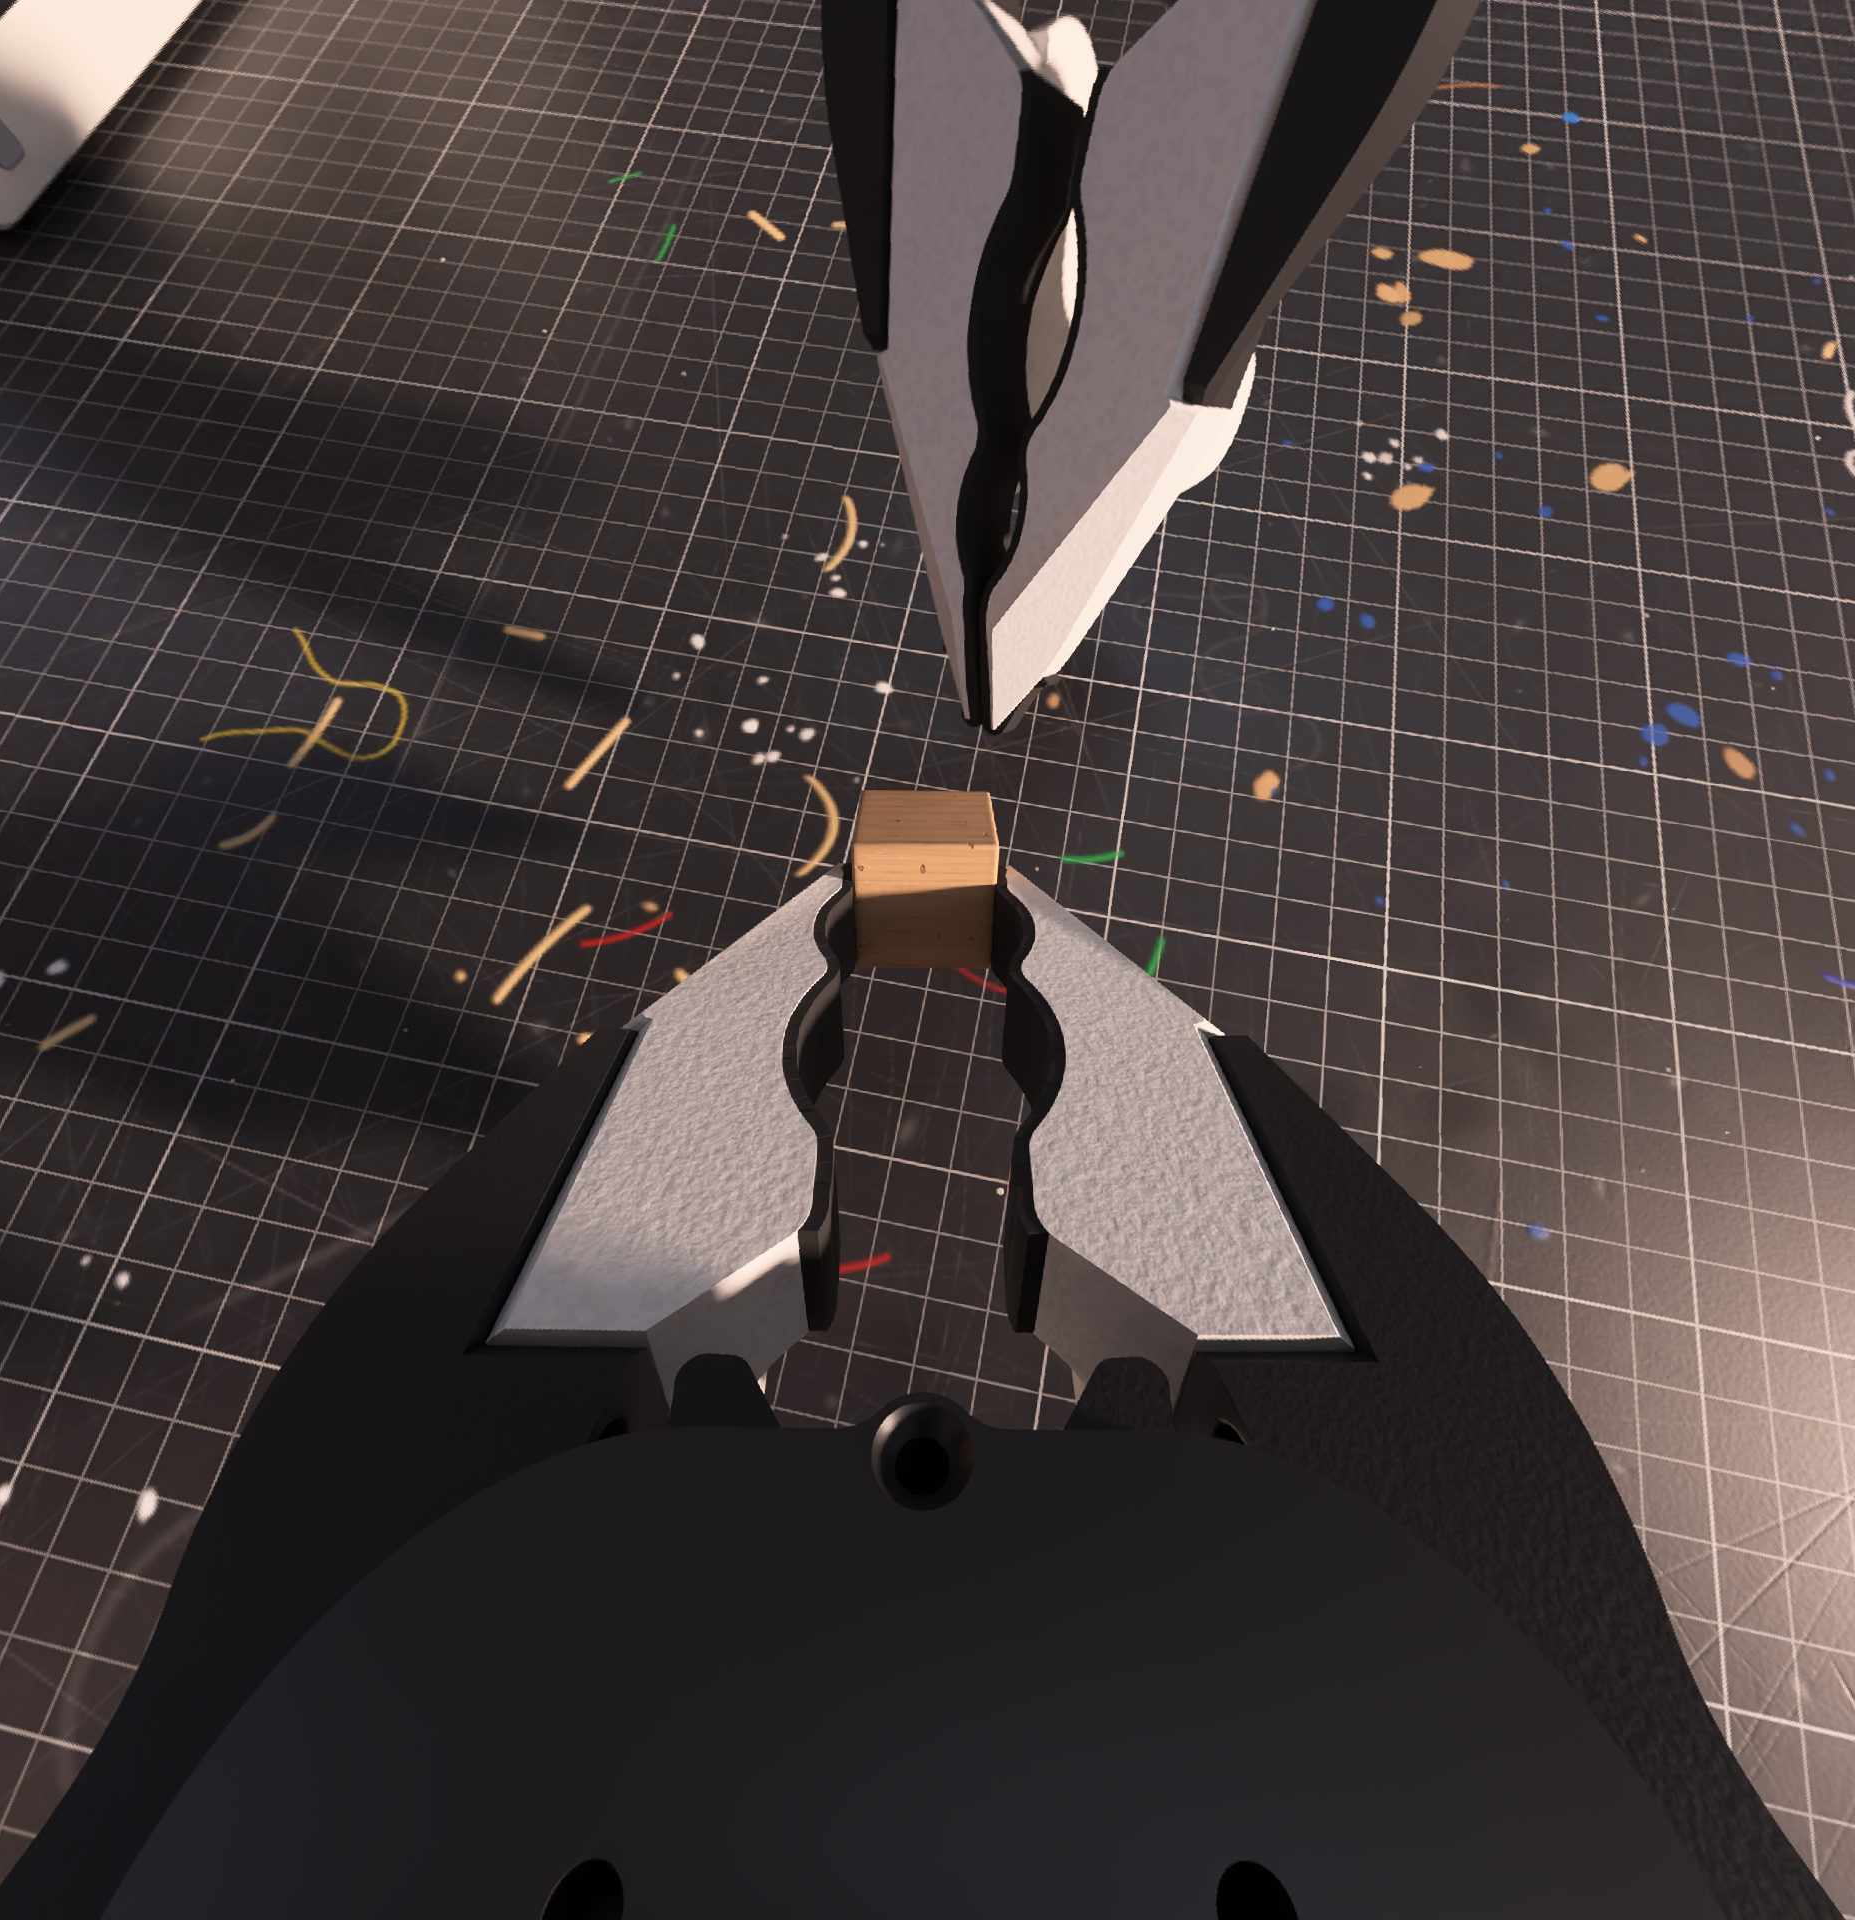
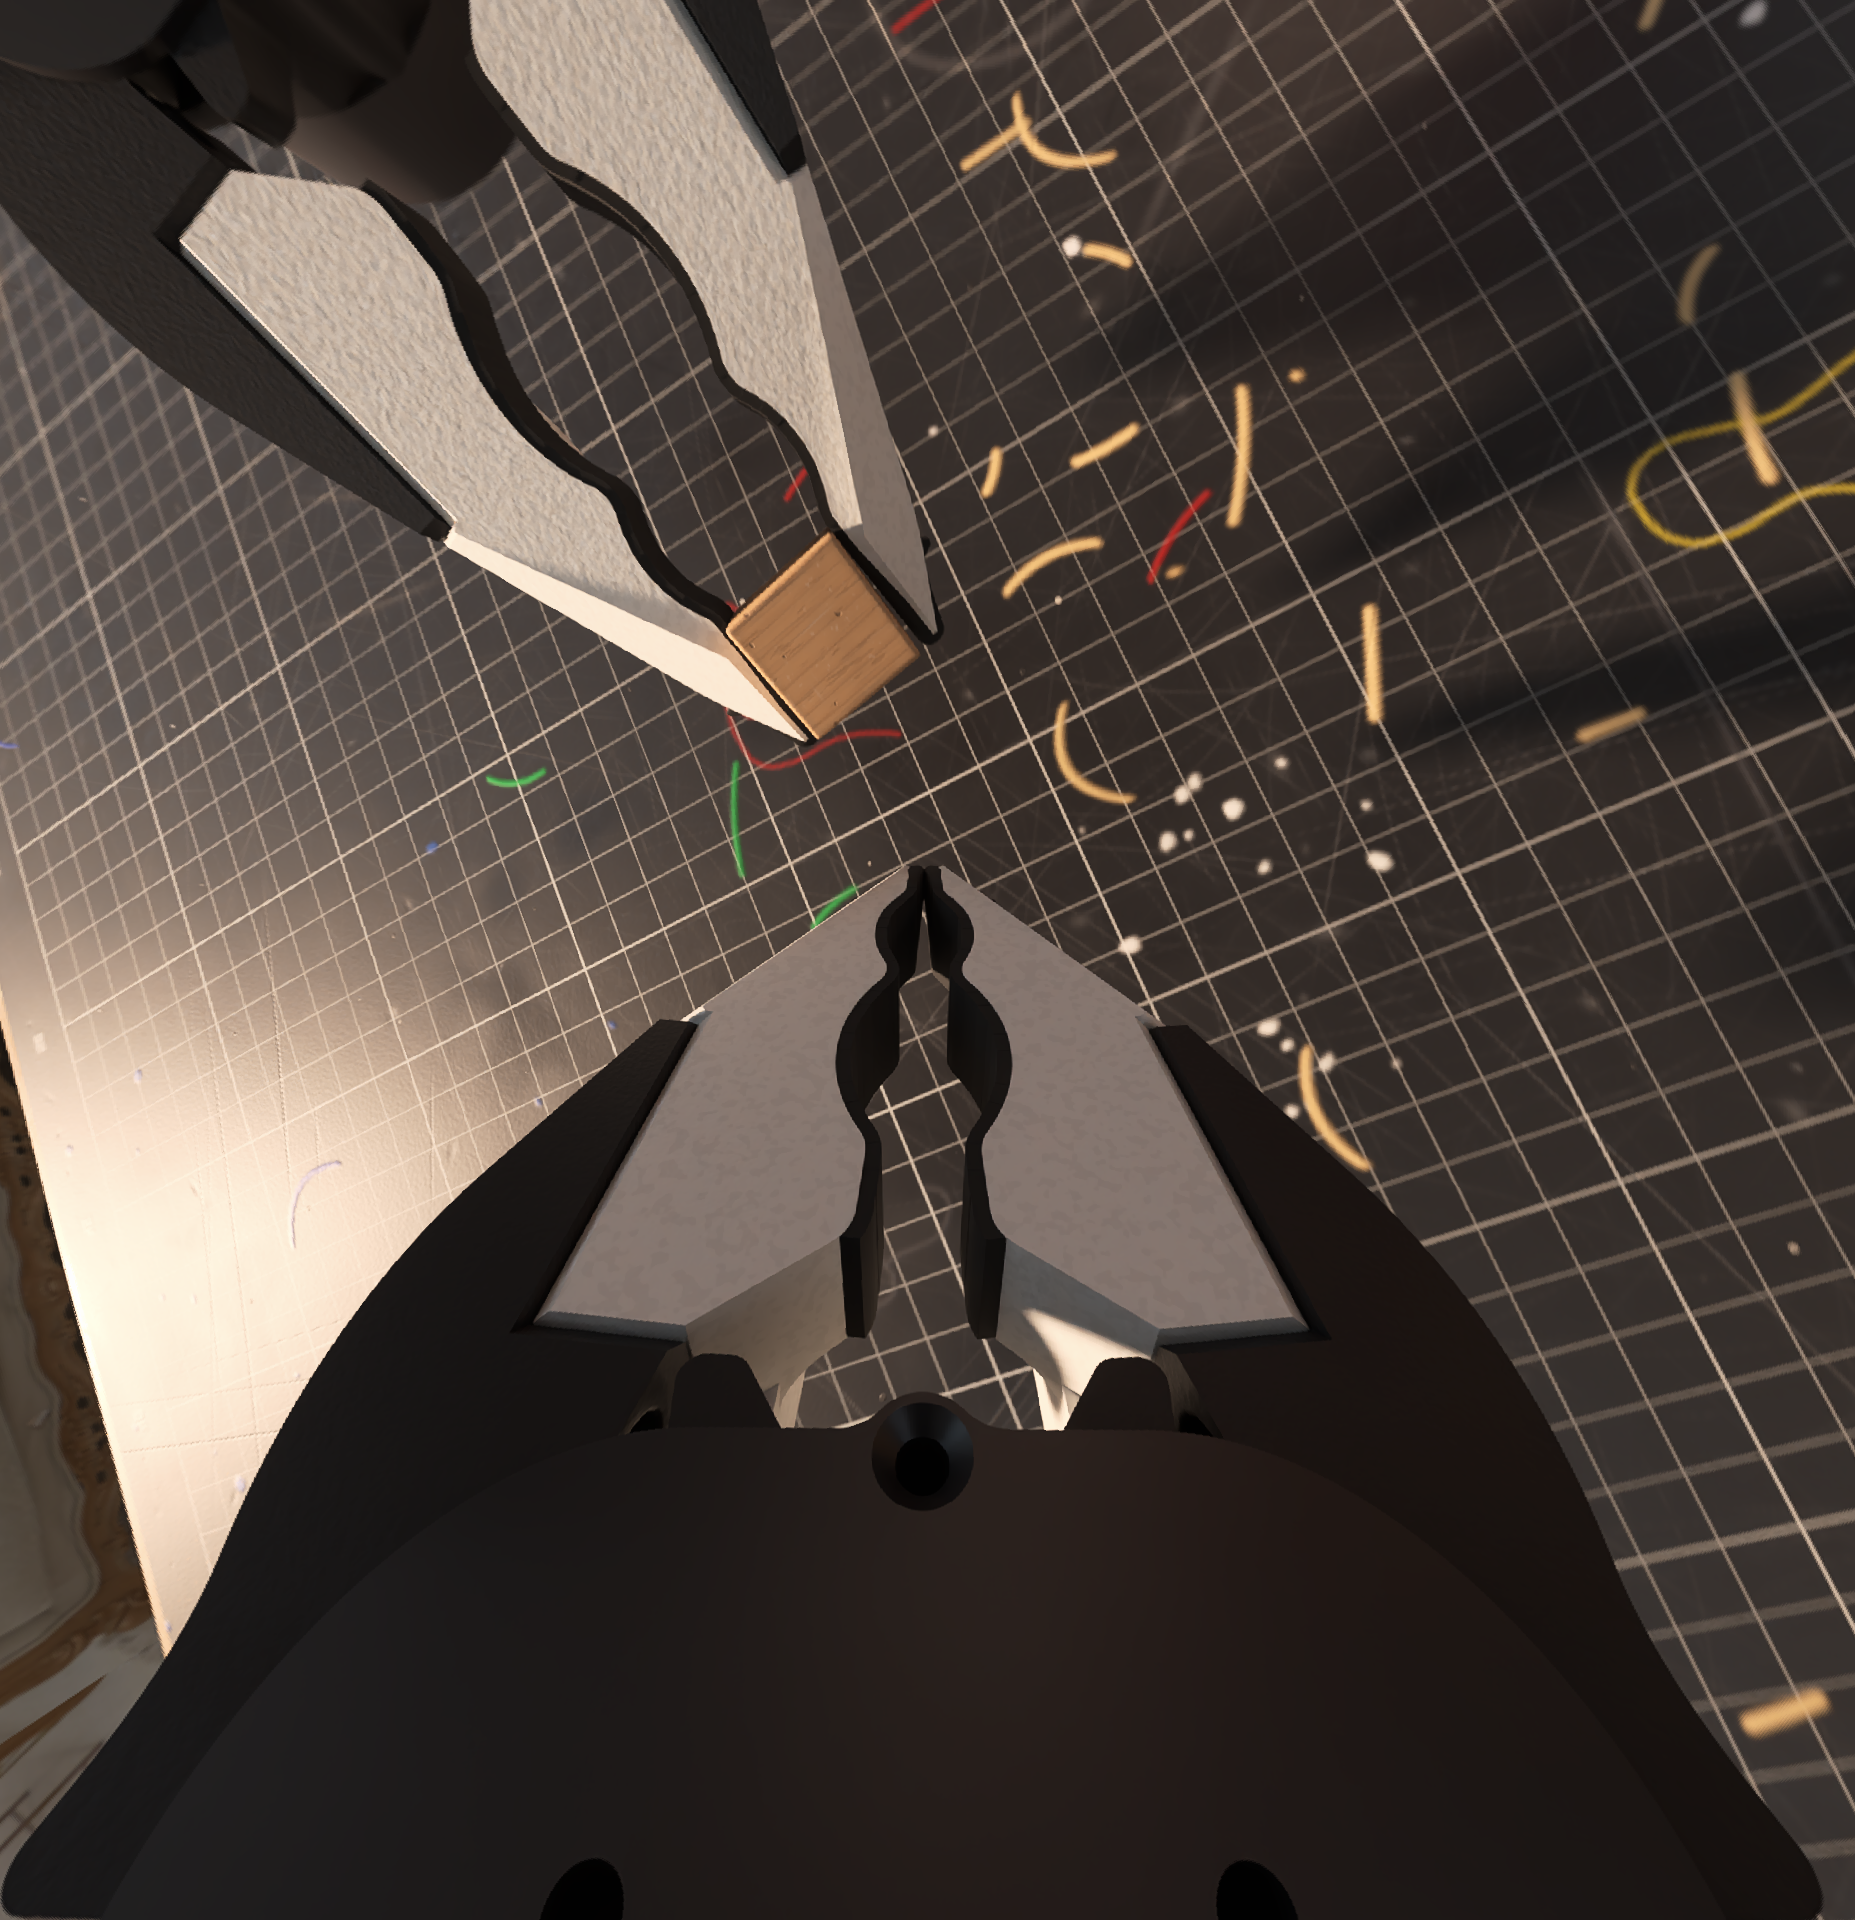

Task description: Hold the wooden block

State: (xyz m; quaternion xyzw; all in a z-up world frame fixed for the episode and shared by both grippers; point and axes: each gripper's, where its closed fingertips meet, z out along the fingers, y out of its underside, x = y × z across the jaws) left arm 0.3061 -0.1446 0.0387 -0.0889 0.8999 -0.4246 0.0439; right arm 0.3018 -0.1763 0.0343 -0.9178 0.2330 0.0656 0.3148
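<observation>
Slippage is the main risk: the left gripper (image 1: pixel 924 894) pinches the small light-brown wooden block (image 1: pixel 924 883) only at the very ends of its 2 white fingers, with the wavy inner edges behind it spanning empty space. In my judgement, a small twist or a knock would let the cube rotate out or drop to the dark grid-lined cutting mat that covers the table (image 1: pixel 383 416).

The right gripper (image 2: pixel 924 878) is the likeliest cause. Its jaws are pressed together at the tips and hold nothing, and in the left wrist view it (image 1: pixel 983 717) hangs close to the block at 12 o'clock; a careless advance would strike the cube.

From the right wrist view the block (image 2: pixel 824 649) sits at 11 o'clock, flush between the other gripper's tips (image 2: pixel 861 675).

Whether the block rests on the mat or is lifted clear, I cannot tell. A white box-like object (image 1: pixel 40 114) at 10 o'clock is cut off by the frame, and the pale area beyond the mat's edge (image 2: pixel 29 1351) is too blurred to identify.
</observation>
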